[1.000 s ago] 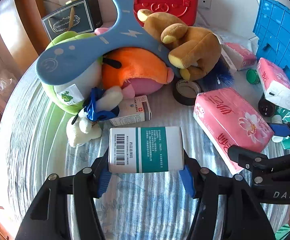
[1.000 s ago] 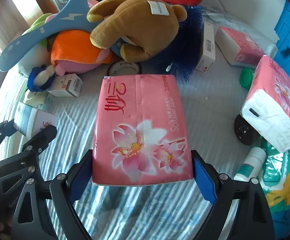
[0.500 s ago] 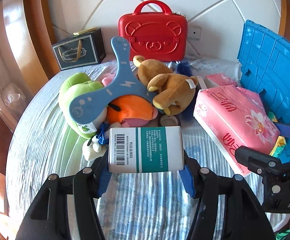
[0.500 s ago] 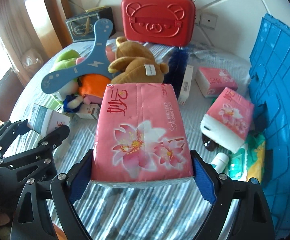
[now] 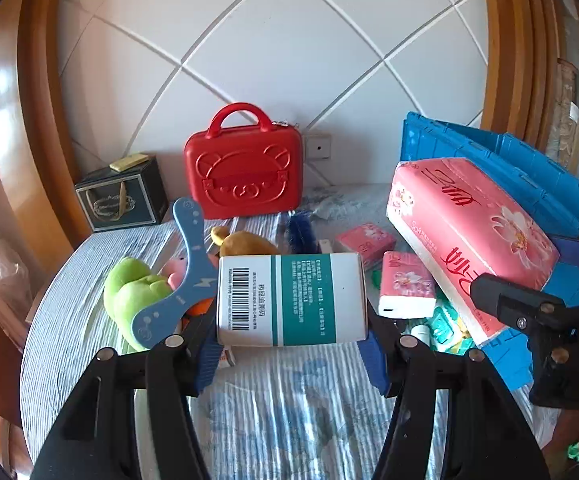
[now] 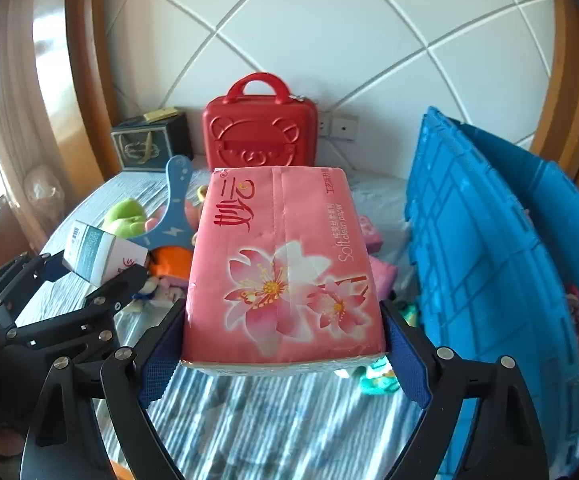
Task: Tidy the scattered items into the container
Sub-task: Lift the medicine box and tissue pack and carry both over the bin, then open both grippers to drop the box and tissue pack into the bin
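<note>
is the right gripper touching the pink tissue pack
Touching. The right wrist view shows the right gripper with both blue pads pressed against the sides of the pink tissue pack.

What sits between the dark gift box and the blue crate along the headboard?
The red bear-face case stands between the dark gift box and the blue crate; the right wrist view shows it clearly.

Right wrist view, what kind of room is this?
Probably a bedroom: a striped bedsheet against a padded white headboard, with plush toys scattered on it.
</note>
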`<move>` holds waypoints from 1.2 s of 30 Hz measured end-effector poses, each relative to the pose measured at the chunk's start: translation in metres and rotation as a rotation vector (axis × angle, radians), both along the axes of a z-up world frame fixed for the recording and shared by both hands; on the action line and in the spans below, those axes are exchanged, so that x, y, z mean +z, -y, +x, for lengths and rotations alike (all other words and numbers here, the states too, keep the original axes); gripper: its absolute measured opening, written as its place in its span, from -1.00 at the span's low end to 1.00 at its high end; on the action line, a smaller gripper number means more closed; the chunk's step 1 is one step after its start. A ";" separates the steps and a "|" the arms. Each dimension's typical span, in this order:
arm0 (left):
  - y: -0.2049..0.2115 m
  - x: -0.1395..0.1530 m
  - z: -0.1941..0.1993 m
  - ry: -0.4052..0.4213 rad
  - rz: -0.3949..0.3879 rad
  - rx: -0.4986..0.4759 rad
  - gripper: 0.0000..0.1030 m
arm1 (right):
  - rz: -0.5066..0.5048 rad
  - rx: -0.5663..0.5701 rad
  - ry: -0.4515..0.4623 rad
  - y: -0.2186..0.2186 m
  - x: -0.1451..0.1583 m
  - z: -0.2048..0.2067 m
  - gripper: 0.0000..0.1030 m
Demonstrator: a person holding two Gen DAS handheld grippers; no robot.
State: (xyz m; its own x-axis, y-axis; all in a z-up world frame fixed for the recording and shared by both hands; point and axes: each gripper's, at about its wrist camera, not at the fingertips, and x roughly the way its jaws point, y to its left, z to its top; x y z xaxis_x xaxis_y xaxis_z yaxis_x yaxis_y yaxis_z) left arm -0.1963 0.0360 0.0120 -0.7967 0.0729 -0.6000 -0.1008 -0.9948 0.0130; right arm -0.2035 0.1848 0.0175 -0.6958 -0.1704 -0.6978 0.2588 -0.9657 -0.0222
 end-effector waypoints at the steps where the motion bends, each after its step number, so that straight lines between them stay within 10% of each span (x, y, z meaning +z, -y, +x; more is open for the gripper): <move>1: -0.007 0.007 0.001 -0.009 -0.001 -0.015 0.13 | -0.005 -0.019 -0.011 -0.007 0.008 0.003 0.76; 19: -0.258 0.085 -0.006 -0.069 0.028 -0.193 0.13 | 0.012 -0.255 -0.185 -0.253 0.086 0.028 0.76; 26: -0.381 0.054 -0.028 0.103 -0.030 -0.213 0.13 | 0.056 -0.272 -0.107 -0.367 0.061 0.011 0.76; 36: -0.437 0.011 -0.031 0.251 -0.097 -0.184 0.15 | 0.063 -0.264 0.026 -0.435 0.007 -0.002 0.76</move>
